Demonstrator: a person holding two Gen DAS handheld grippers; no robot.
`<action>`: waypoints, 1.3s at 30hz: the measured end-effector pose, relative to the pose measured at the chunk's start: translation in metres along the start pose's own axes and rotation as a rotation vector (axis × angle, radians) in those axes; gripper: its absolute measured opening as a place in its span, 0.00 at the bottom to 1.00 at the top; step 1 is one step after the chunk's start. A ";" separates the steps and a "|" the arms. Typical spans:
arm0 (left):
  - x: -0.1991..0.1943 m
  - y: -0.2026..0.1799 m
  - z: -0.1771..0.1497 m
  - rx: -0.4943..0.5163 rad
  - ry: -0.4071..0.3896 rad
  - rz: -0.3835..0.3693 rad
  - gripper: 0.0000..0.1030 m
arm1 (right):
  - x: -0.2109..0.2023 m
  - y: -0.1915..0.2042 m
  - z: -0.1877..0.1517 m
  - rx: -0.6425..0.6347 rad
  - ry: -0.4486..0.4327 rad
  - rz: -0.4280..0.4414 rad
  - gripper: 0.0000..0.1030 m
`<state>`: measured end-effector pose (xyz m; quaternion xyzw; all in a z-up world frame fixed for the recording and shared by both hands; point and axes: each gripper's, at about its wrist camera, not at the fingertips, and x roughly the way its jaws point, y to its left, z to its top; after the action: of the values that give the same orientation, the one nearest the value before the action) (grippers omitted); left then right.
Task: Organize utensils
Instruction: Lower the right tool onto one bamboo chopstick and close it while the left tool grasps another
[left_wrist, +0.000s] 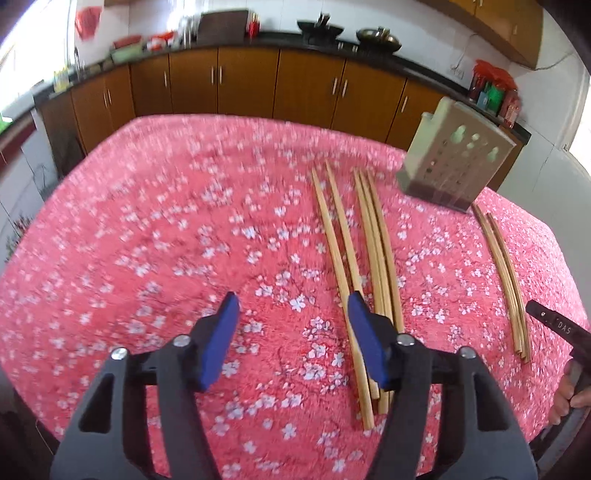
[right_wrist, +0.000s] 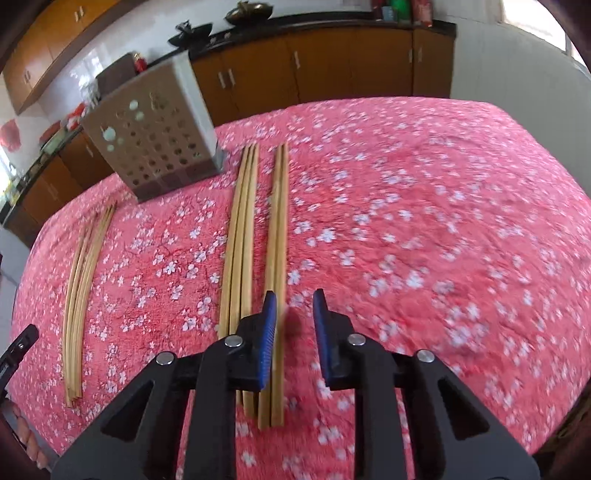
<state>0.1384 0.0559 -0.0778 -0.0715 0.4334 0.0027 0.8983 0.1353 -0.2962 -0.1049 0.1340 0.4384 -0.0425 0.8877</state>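
**Both claws above chopsticks on the floral-covered bench**

I read my left claw (left_wrist: 291, 306) as spread, its blue pads apart with only cloth between them. Its right-hand pad sits just over the near ends of a loose pair of chopsticks (left_wrist: 340, 266); whether it touches them I cannot tell. A tighter bundle of three chopsticks (left_wrist: 376, 251) lies just beside that pair.

My right claw (right_wrist: 295, 306) stands narrowly parted, pinching nothing. A pair of chopsticks (right_wrist: 277, 236) runs under its left-hand pad; contact is unclear through the blur. The three-stick bundle shows just left of it.

A further bundle of chopsticks (right_wrist: 83, 288) lies well apart, near the bench's left edge in the right view. The perforated metal utensil holder (right_wrist: 155, 136) stands upright by the bench's far edge, beyond the sticks. The pink floral cloth (left_wrist: 147, 240) covers the bench.
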 end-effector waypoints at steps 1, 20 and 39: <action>0.004 0.000 0.000 0.000 0.011 -0.002 0.55 | 0.002 0.001 -0.001 -0.011 0.008 -0.004 0.18; 0.037 -0.030 0.014 0.062 0.083 -0.058 0.21 | 0.017 0.003 0.006 -0.098 -0.022 -0.072 0.07; 0.076 -0.017 0.050 0.115 0.033 -0.013 0.09 | 0.033 -0.008 0.030 -0.087 -0.072 -0.116 0.07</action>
<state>0.2255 0.0411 -0.1039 -0.0224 0.4470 -0.0290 0.8938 0.1768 -0.3110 -0.1157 0.0681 0.4148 -0.0794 0.9039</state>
